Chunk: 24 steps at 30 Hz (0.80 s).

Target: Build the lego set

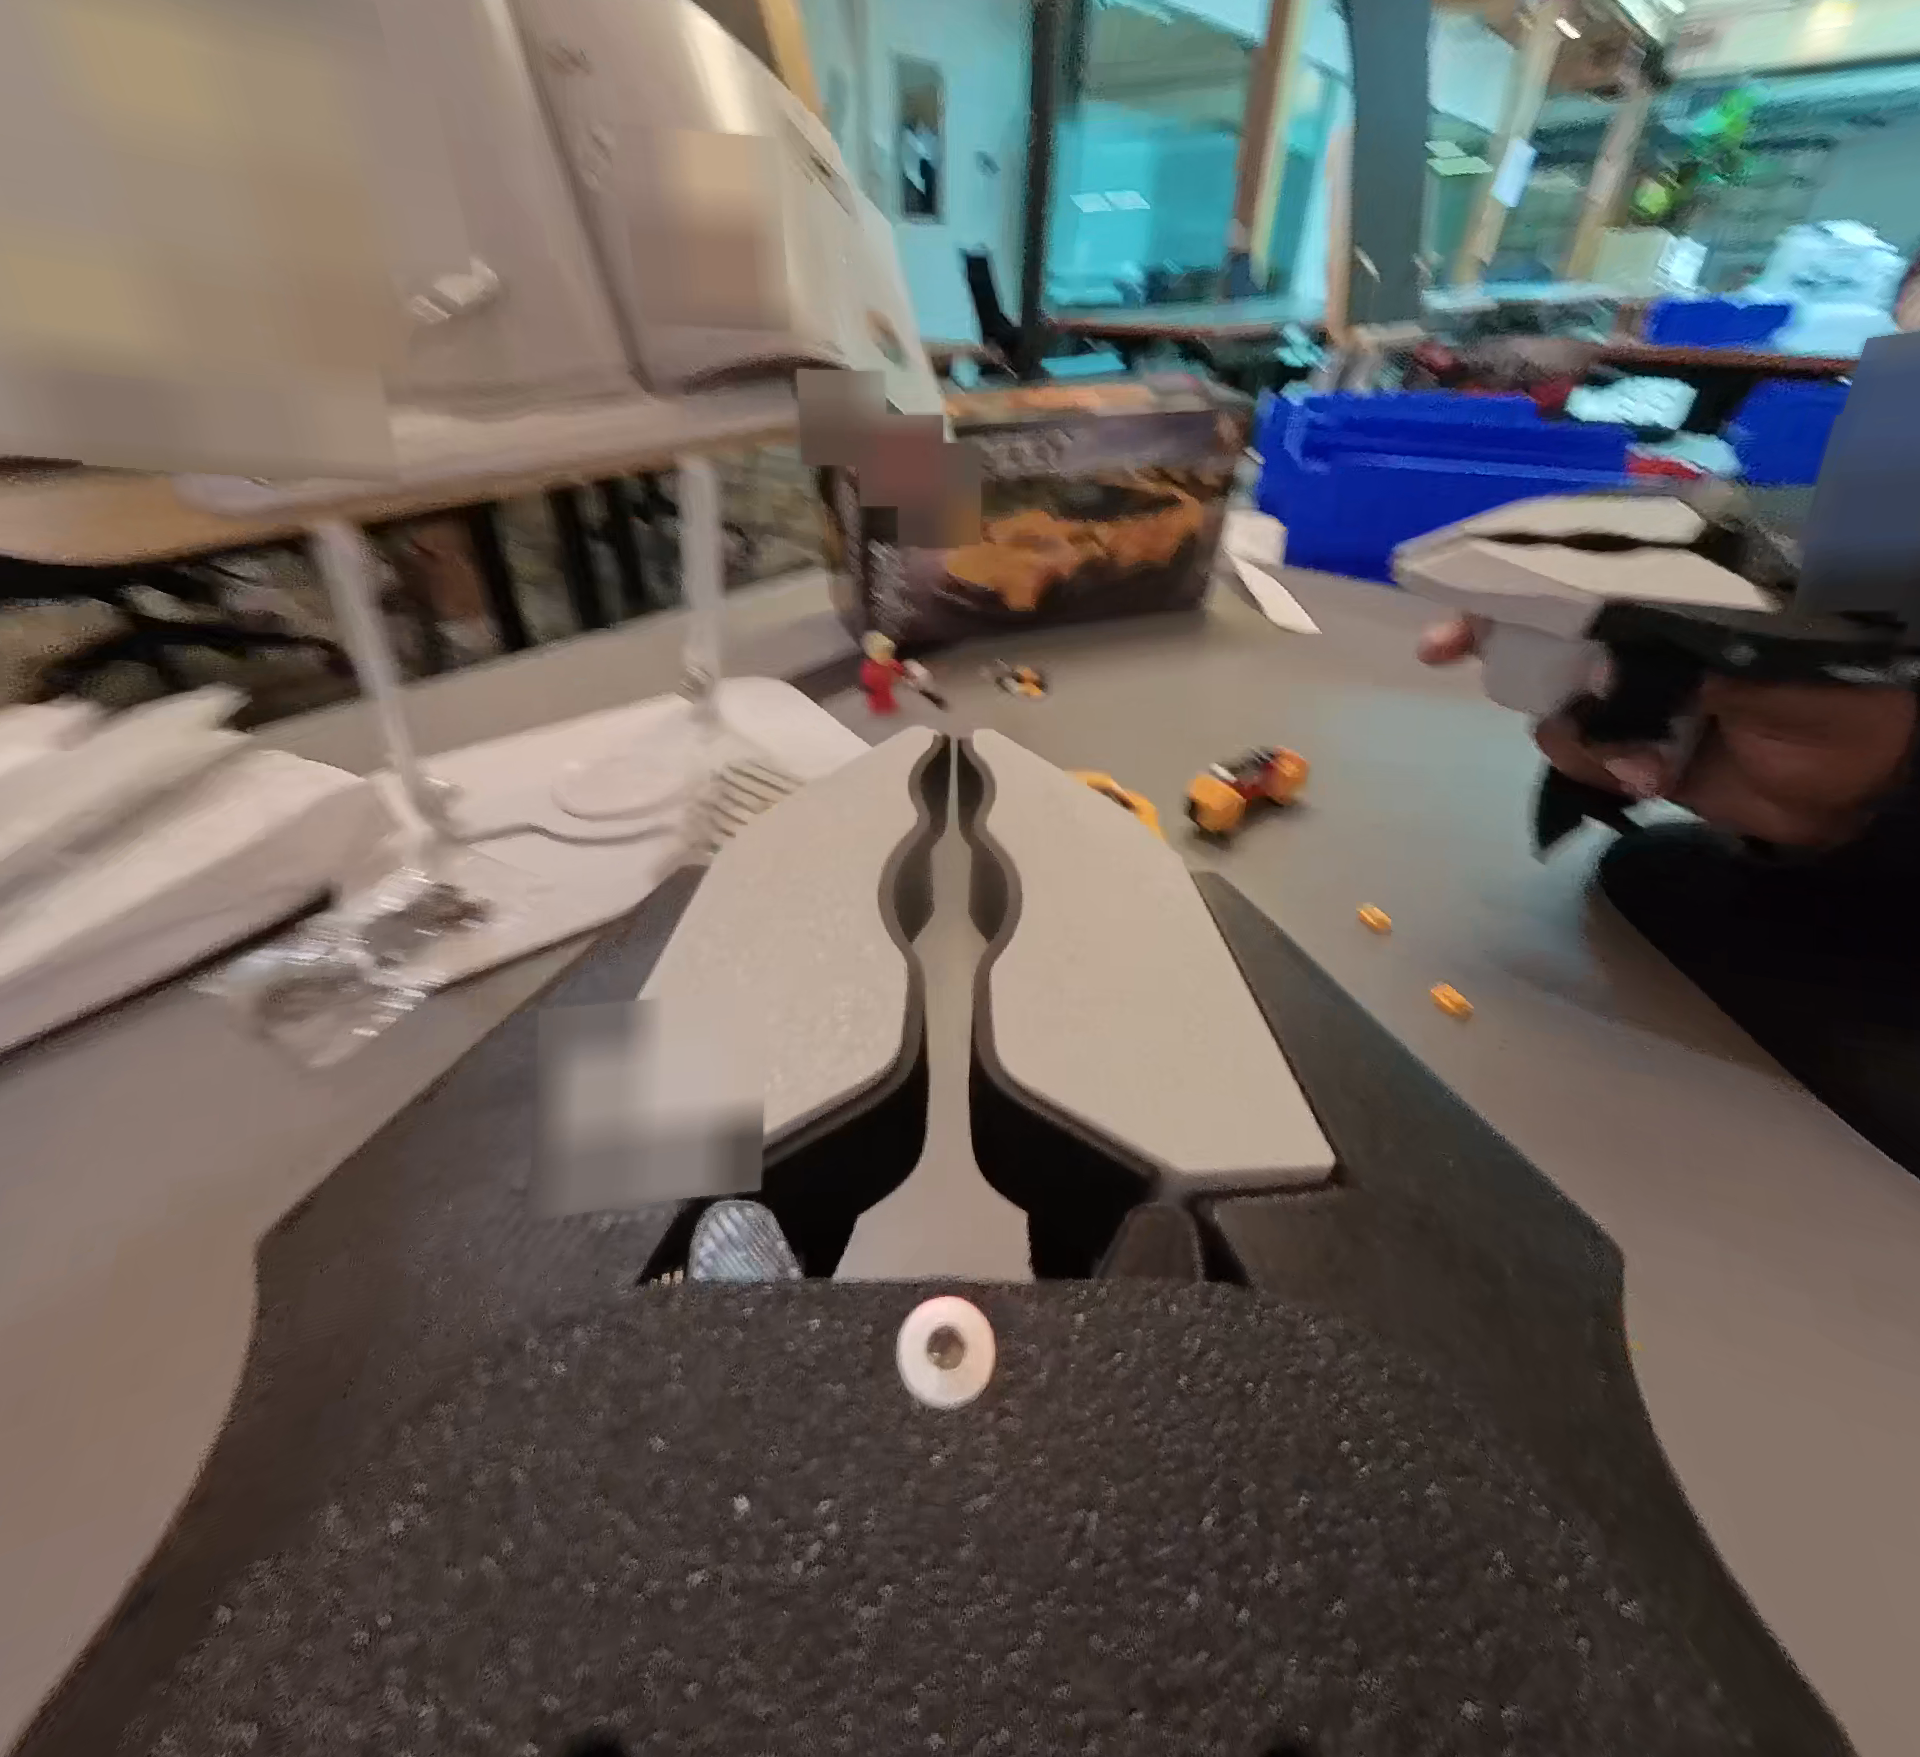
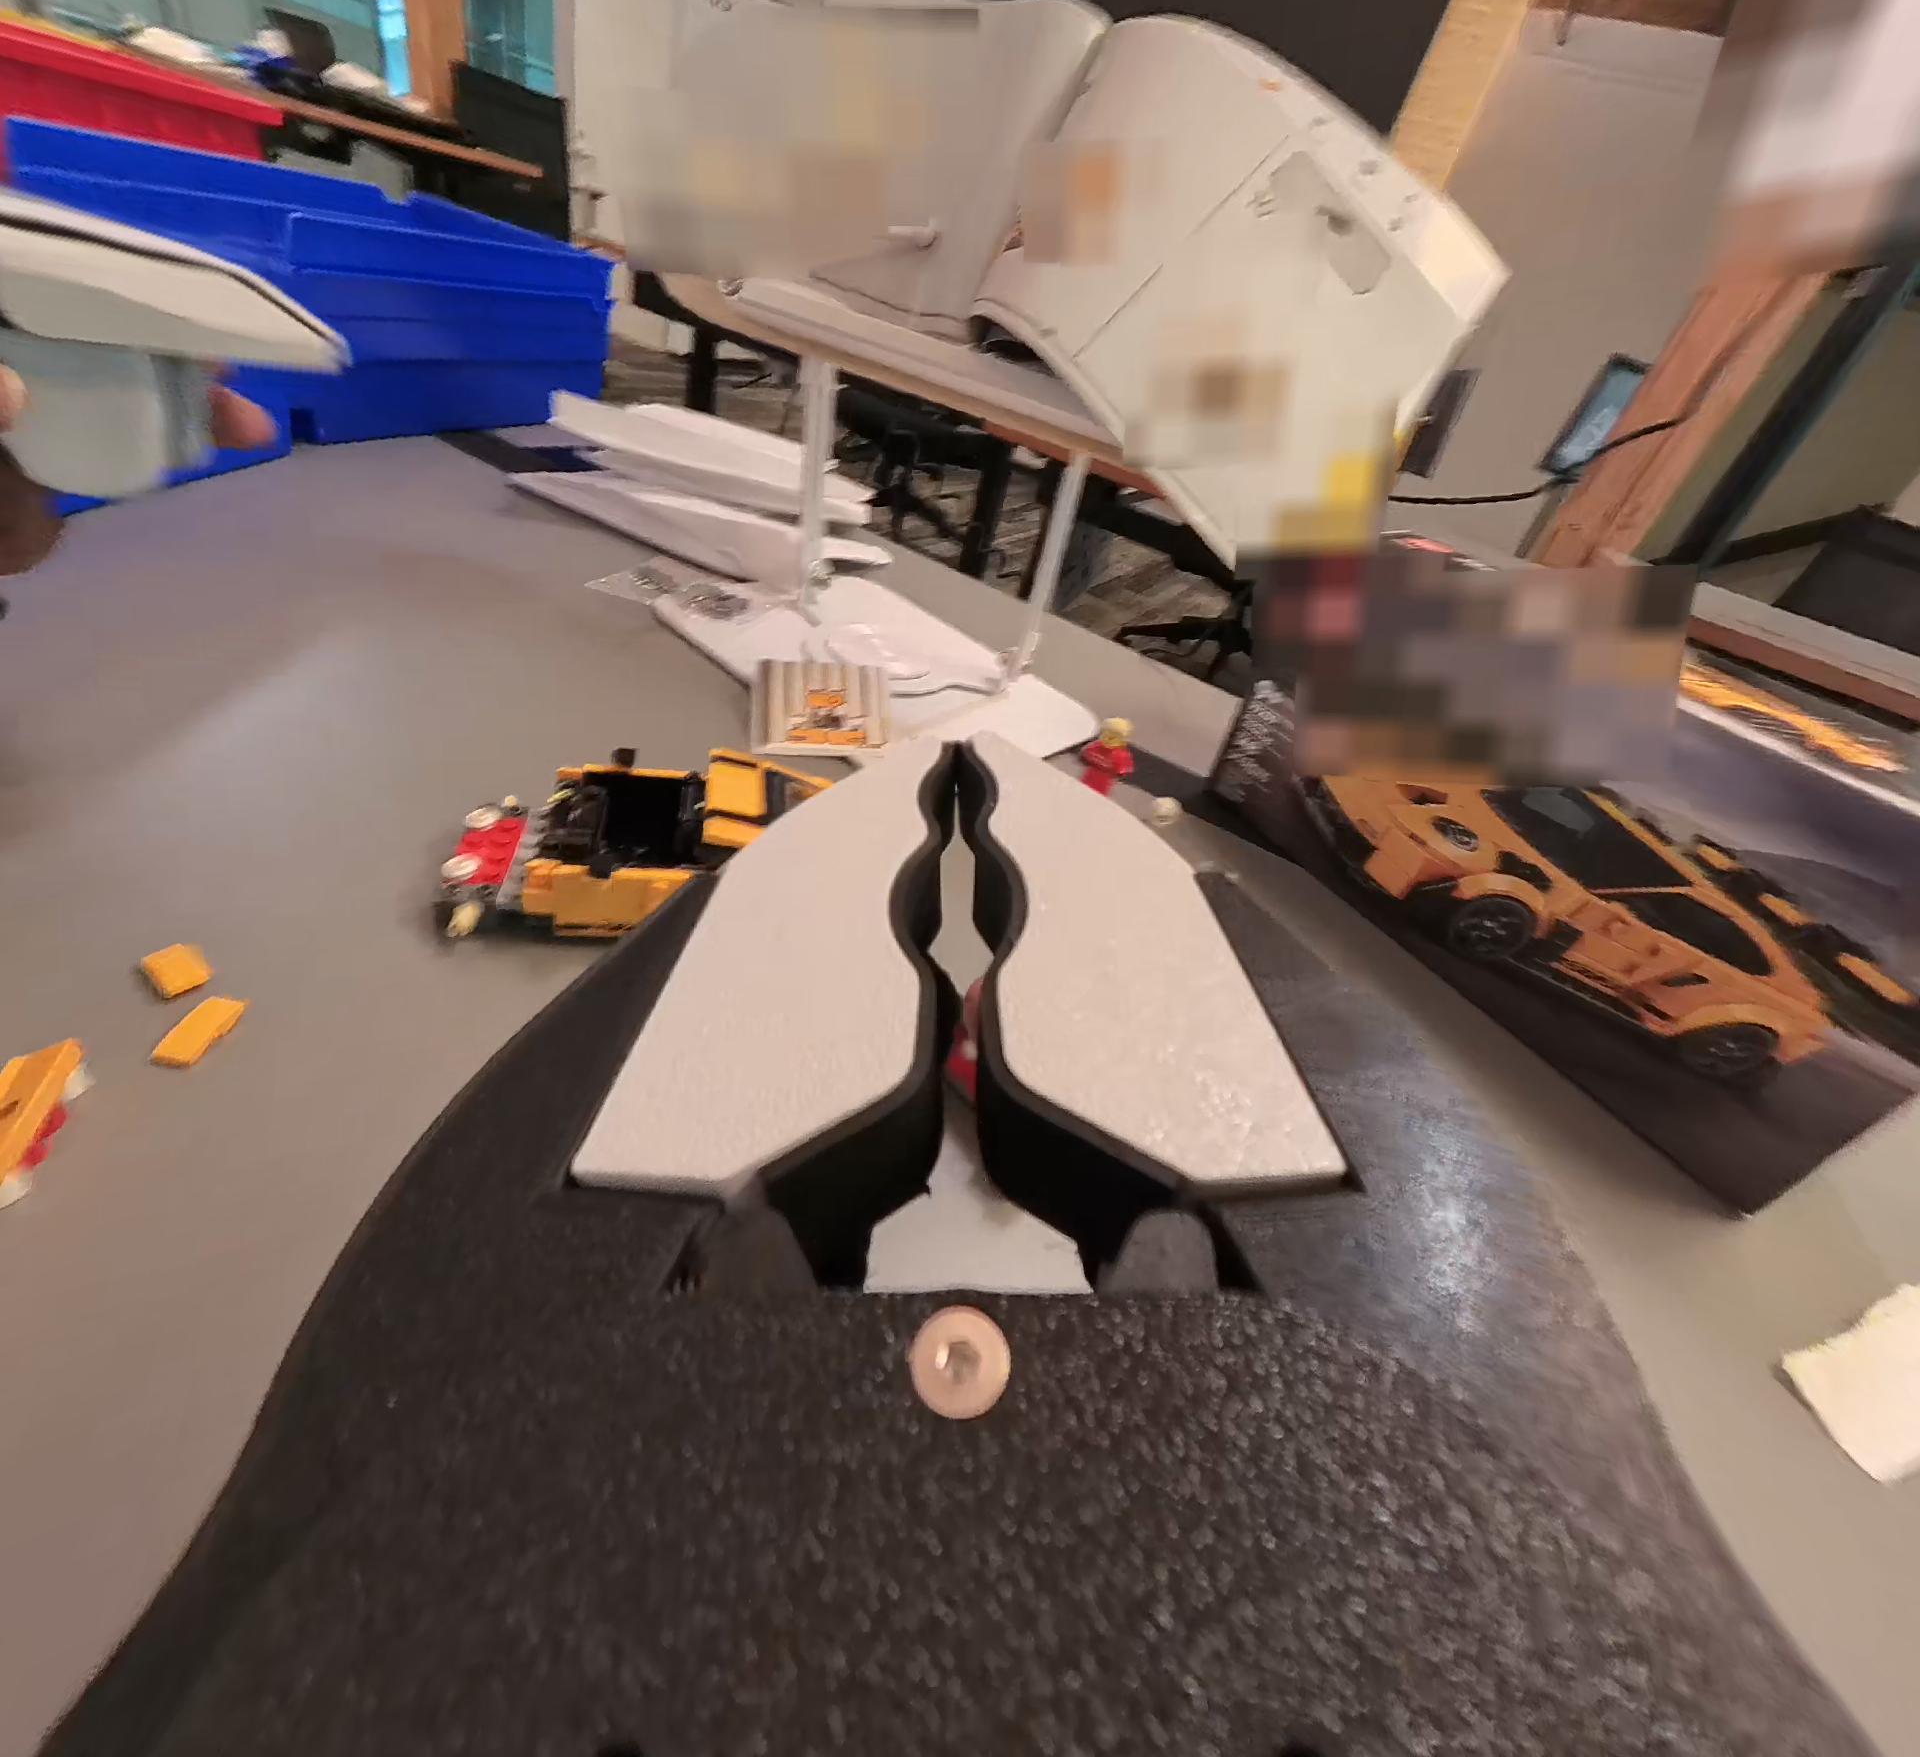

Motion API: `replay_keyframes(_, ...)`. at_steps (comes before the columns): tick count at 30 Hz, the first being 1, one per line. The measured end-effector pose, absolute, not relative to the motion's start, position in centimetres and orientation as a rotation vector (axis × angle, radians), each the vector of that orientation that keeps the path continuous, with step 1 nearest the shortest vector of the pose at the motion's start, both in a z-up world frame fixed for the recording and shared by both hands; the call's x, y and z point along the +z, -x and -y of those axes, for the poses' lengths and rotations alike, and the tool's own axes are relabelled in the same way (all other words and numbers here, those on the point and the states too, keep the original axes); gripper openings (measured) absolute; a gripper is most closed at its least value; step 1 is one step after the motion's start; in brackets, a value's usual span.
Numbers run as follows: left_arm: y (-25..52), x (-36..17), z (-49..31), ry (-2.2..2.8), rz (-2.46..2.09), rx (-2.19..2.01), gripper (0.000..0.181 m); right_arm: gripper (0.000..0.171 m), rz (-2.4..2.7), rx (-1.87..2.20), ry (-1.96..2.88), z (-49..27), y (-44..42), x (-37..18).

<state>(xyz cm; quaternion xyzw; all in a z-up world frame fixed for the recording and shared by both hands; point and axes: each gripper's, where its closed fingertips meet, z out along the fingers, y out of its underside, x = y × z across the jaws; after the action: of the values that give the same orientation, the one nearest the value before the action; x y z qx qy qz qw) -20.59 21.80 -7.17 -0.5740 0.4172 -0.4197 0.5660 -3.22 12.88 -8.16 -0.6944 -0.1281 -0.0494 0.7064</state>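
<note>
Grey tongs, left (image 1: 954, 743): fingers nearly together, thin gap at the tips, nothing between them, held above the table (image 1: 1351, 751).
Right tongs (image 2: 956, 751): tips almost touching, nothing gripped there; a red piece (image 2: 961, 1047) shows through the gap farther back, held or just underneath, cannot tell.
Car build (image 2: 613, 840): centre-left of right view, on the table, long axis left-right, red end toward frame left; front part cut off behind the right finger.
Loose orange bits (image 2: 192, 999): lower left, apart from the car.
Minifigure (image 2: 1107, 751): upright, just past the right tips.
Box (image 2: 1558, 886): right edge, partly mosaicked.
Booklet on stand (image 2: 1195, 253): upper centre, blurred.
</note>
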Motion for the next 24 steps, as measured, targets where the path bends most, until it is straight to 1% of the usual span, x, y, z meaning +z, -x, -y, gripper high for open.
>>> replay_keyframes(4, 18.6, -10.6, -18.1, 1.419, -1.305, -1.116, 0.001, 0.000, 0.452, -0.005, 1.586, -12.7, 6.3, -9.7)
replay_keyframes(8, 19.0, -15.7, -15.0, 1.446, -1.753, -0.936, 0.016, 0.000, 0.644, 0.056, 1.611, -12.0, 9.5, -11.3)
replay_keyframes(10, 19.7, -18.1, -14.1, 1.504, -1.897, -0.879, 0.025, 0.000, 0.687, 0.059, 1.618, -11.8, 10.2, -11.7)
replay_keyframes(13, 20.3, -19.8, -13.0, 1.530, -2.015, -0.858, 0.027, 0.000, 0.700, 0.047, 1.623, -11.8, 10.2, -11.9)
replay_keyframes(17, 20.4, -20.7, -12.7, 1.530, -2.064, -0.815, 0.025, 0.000, 0.700, 0.053, 1.628, -11.8, 10.3, -12.0)
replay_keyframes(19, 20.3, -21.0, -12.6, 1.533, -2.074, -0.809, 0.021, 0.000, 0.705, 0.055, 1.632, -11.8, 10.3, -12.1)
replay_keyframes(22, 20.3, -21.0, -12.1, 1.519, -2.094, -0.822, 0.009, 0.000, 0.711, 0.057, 1.637, -11.8, 10.4, -12.2)
replay_keyframes(24, 20.3, -21.0, -12.1, 1.522, -2.098, -0.809, 0.008, 0.000, 0.711, 0.061, 1.641, -11.8, 10.4, -12.3)
